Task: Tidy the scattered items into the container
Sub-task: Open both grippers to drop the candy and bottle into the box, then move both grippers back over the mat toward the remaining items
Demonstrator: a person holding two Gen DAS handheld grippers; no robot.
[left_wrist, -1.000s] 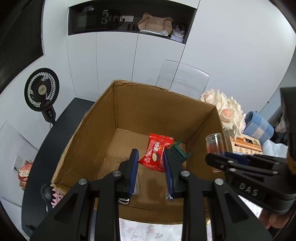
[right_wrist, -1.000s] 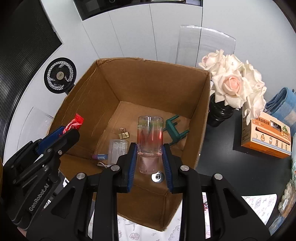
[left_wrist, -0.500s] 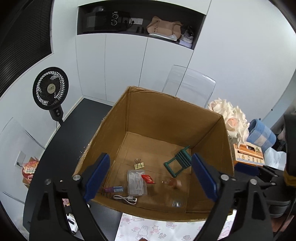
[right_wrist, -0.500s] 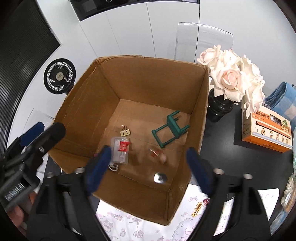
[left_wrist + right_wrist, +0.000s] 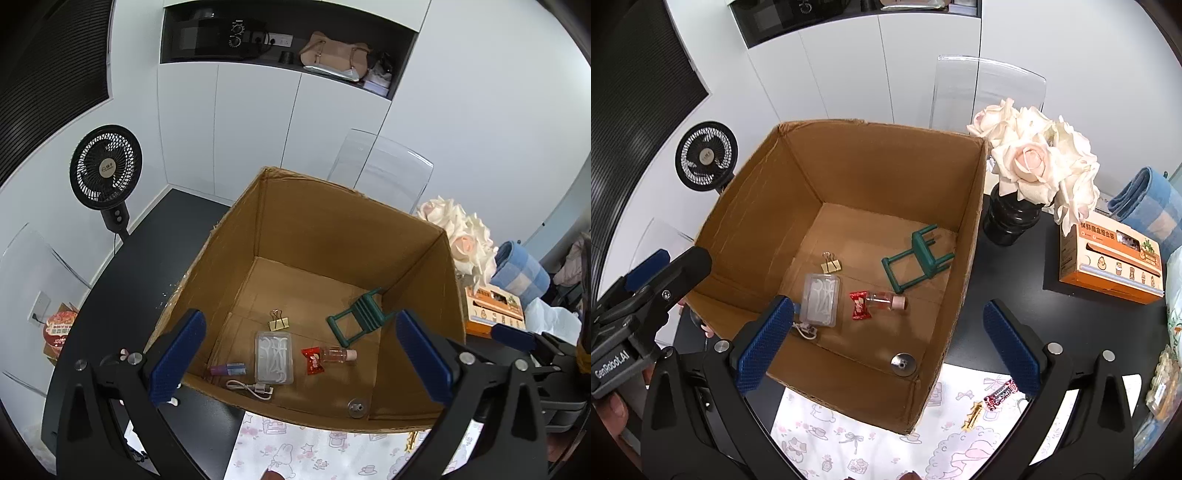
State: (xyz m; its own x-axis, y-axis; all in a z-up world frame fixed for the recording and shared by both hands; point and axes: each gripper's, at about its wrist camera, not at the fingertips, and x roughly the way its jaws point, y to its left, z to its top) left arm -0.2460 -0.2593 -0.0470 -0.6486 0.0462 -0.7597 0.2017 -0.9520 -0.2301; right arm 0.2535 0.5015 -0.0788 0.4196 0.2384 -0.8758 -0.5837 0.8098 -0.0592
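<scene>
An open cardboard box [image 5: 325,225] [image 5: 886,162] stands on the black table. On its floor lie a red candy wrapper [image 5: 311,360] [image 5: 858,304], a small clear bottle [image 5: 337,355] [image 5: 884,300] on its side, a green toy chair [image 5: 360,314] [image 5: 919,258], a clear plastic case [image 5: 274,357] [image 5: 820,299], a gold binder clip [image 5: 278,322] [image 5: 831,264], a white cable [image 5: 255,388] and a metal disc [image 5: 357,407] [image 5: 903,363]. My left gripper [image 5: 299,360] hangs open above the box's near side, holding nothing. My right gripper [image 5: 888,341] is open and empty too, over the near right corner.
A vase of pale roses [image 5: 1034,166] and an orange carton [image 5: 1108,262] stand right of the box. A patterned cloth [image 5: 960,424] in front carries a gold hair clip [image 5: 974,415] and a dark wrapper [image 5: 1001,395]. A black fan [image 5: 107,170] stands at the far left.
Both grippers opened and rose. The red candy wrapper left my left gripper and the clear bottle left my right one; both now lie on the box floor.
</scene>
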